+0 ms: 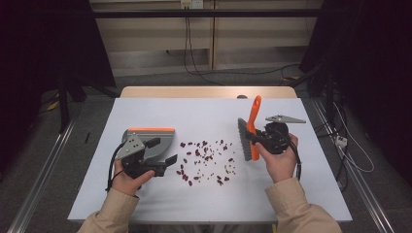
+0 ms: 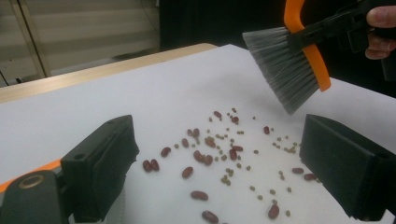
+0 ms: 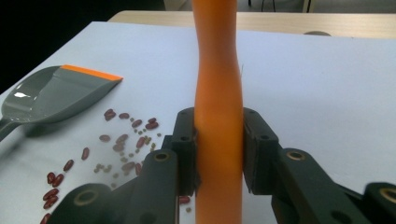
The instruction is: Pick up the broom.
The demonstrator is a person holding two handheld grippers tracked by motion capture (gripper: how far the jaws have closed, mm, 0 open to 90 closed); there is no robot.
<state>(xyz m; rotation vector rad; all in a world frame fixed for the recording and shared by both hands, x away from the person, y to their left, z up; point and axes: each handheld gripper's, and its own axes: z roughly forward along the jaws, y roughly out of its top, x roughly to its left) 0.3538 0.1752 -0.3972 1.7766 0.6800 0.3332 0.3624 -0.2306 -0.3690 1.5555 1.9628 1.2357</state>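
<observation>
Right tongs (image 3: 219, 154) clamp brush (image 3: 218, 93) | left tongs (image 2: 233, 172) open, empty | dustpan (image 3: 51, 93) beside beans (image 2: 210, 154)

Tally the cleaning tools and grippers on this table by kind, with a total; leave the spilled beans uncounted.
Brush: 1
Dustpan: 1
Grippers: 2, the left gripper and the right gripper
Total: 4

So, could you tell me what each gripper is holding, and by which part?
The right gripper clamps the brush by its orange handle. The left gripper is open, holding nothing.
</observation>
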